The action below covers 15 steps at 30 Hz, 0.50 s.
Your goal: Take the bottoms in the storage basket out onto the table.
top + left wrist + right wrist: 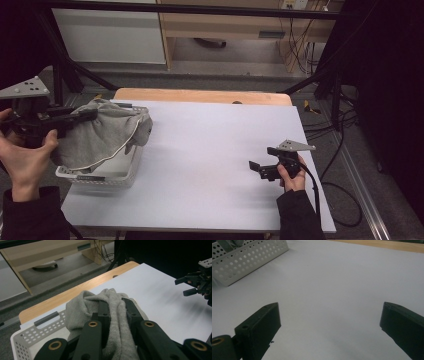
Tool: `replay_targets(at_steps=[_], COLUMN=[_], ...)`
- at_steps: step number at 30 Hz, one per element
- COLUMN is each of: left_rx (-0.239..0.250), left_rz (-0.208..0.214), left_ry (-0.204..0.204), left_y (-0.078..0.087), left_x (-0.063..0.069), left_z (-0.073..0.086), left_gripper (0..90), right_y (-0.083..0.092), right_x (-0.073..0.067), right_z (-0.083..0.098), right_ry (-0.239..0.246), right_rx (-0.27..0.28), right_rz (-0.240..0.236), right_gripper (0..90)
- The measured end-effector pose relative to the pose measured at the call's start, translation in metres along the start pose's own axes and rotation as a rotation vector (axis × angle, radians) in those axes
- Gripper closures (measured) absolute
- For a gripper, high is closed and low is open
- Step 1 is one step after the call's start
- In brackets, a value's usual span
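1. Clamping a bunched grey cloth (pixel 117 322), the left gripper (pixel 87 116) holds it at nine o'clock above the basket (pixel 97 176).
2. Trailing cloth may snag the rim and tip the basket.
3. At four o'clock, the right gripper (pixel 260 169) gapes wide, empty.

A grey knitted garment (pixel 107 132) with a pale edge hangs bunched over the white perforated basket (pixel 100 177) at the table's left side, pinched between the left gripper's (pixel 115 306) jaws.

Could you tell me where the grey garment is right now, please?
In the high view, the grey garment is at the table's left, clamped in the left claw and draped over the white perforated basket.
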State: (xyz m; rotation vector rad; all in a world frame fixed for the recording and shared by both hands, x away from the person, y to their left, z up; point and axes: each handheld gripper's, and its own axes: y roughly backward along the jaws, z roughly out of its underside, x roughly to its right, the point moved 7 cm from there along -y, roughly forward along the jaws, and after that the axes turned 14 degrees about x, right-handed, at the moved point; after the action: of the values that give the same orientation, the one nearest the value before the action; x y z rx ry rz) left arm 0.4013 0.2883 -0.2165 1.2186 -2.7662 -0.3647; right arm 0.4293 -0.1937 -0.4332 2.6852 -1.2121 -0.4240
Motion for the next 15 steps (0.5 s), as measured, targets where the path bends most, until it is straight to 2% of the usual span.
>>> replay_targets(at_steps=[15], left_rx=[0.008], left_rz=[0.029], left_ry=[-0.017], left_y=[-0.009], left_x=[0.013], left_z=[-0.01], left_gripper=[78.4], right_y=[0.0], right_x=[0.0], right_z=[0.0], right_ry=[0.0], right_rx=[0.001], right_rz=[-0.001], right_gripper=[3.5])
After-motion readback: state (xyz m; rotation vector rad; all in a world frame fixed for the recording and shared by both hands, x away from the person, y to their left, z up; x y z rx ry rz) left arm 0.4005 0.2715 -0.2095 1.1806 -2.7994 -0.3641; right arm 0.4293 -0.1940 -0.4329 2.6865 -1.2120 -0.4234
